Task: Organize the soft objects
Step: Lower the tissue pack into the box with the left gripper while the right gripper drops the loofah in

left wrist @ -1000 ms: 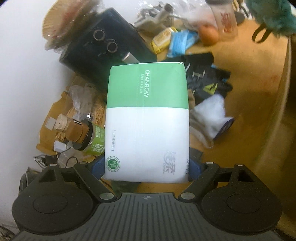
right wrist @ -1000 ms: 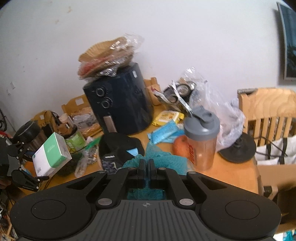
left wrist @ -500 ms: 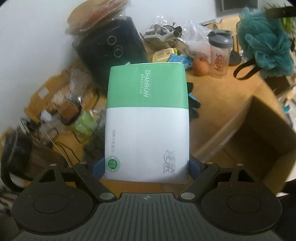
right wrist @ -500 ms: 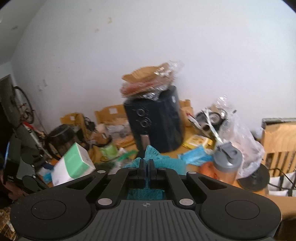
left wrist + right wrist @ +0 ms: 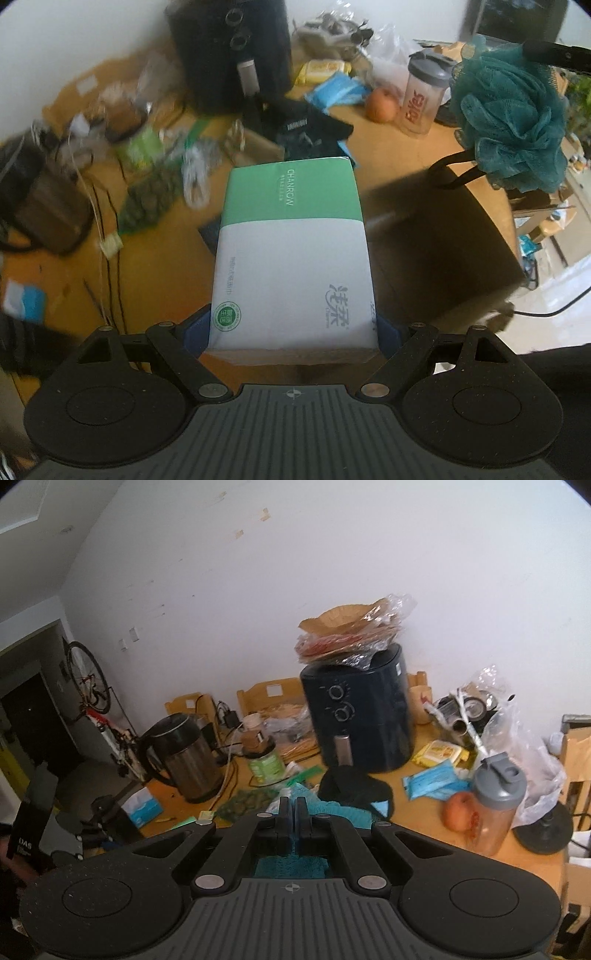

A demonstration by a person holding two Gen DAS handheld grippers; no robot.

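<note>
**Both grippers loaded above the cluttered table**

The left gripper clasped a green-and-white tissue pack between its blue pads, held in the air in front of the black air fryer. The right gripper was clenched on a teal mesh bath pouf, which hung to the right of the air fryer, above the open cardboard box. A black cloth lay on the table just before the fryer
</note>
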